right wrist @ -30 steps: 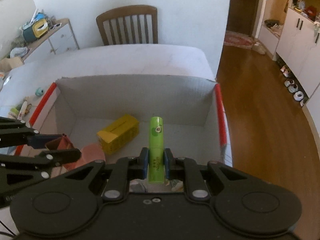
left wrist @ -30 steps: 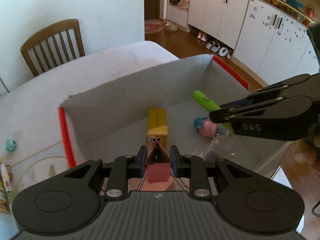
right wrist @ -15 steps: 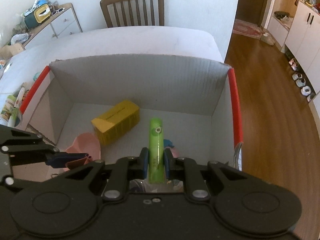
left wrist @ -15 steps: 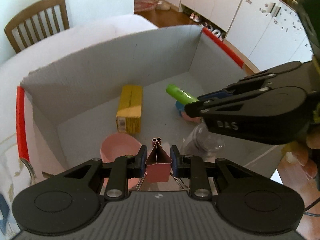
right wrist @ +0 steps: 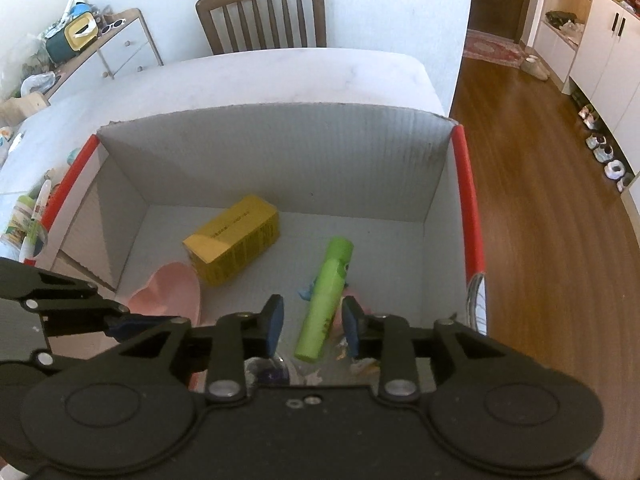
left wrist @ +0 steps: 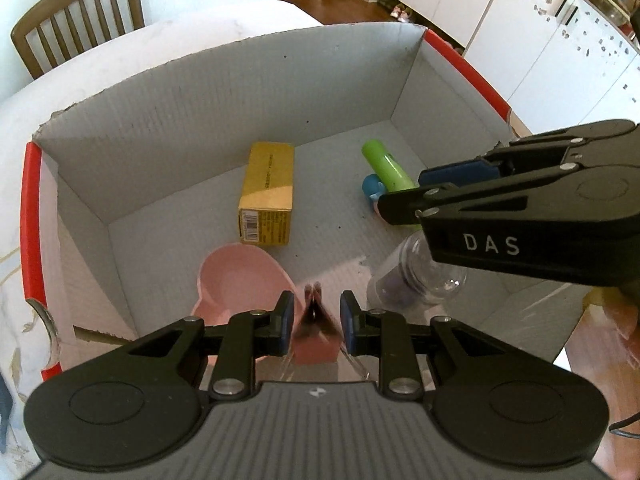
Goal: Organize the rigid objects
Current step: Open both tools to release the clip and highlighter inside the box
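A grey cardboard box (left wrist: 224,92) with red edges stands on the white table, also in the right wrist view (right wrist: 280,152). My left gripper (left wrist: 314,322) is open over its near side; a pink binder clip (left wrist: 314,328), blurred, sits loose between the pads. My right gripper (right wrist: 314,322) is open; a green tube (right wrist: 326,300) lies tilted between and below the pads, resting on other things. In the left wrist view the tube (left wrist: 386,166) lies in the box, beside my right gripper (left wrist: 460,188).
In the box lie a yellow carton (left wrist: 268,194), a pink scoop (left wrist: 240,284), a clear jar (left wrist: 416,280) and a blue-pink toy (left wrist: 372,188). A wooden chair (right wrist: 262,16) stands behind the table. Small items (right wrist: 28,216) lie left of the box.
Both grippers have opened. The binder clip and the green tube are let go; the tube has tipped down into the box. Both grippers moved further over the box.
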{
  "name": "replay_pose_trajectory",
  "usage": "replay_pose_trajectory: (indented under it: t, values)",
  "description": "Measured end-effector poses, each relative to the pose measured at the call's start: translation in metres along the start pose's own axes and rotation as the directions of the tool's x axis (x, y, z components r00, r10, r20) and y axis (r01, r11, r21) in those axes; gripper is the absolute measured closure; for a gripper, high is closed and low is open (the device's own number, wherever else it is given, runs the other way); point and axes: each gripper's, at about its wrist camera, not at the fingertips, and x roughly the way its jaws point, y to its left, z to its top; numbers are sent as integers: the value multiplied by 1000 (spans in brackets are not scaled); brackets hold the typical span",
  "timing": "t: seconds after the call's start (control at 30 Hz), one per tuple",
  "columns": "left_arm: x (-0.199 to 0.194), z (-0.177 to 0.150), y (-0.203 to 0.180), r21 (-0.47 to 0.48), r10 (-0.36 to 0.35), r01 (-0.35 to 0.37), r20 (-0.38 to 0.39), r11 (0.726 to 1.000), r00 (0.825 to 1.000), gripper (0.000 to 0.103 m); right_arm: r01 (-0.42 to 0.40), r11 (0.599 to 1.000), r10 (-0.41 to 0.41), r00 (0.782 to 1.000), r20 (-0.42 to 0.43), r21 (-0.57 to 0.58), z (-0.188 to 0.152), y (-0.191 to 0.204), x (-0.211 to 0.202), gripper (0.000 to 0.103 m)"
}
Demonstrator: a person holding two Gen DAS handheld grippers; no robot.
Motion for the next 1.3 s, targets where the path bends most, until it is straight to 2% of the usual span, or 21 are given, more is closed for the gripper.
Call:
replay_pose_trajectory:
  t: [0.23,0.6,0.83,0.9,0.93,1.03,1.3]
  values:
    - [-5,-2,-7,28,29,-29,27,999,999,78,-12,1000,12,1000,11,12,-1,2,-9,61]
    - [-37,-13,3,-20,0,2,98,1000,995,78,-12,999,10,999,42,36,-5,7,-31,49]
    - [-61,-20,12,-49,9,-1,163,999,987,76,-10,1000,9,998,65,26,-12,14,-46,40]
    - [-70,-23,15,-59,11,-1,179,998,984,70,-13,1000,11,997,74,20,-13,17,-52,38]
    - [-74,-25,17,-63,10,2,190,998,982,60,-15,1000,13,997,78,19,-14,19,-54,38]
    - [-87,-31,24,-77,34,-17,228,997,973,44,-17,1000,14,995,95,22,-15,24,-62,36]
    - [-118,-47,47,-100,37,-9,285,995,958,42,-22,999,17,989,146,31,-18,42,-80,27]
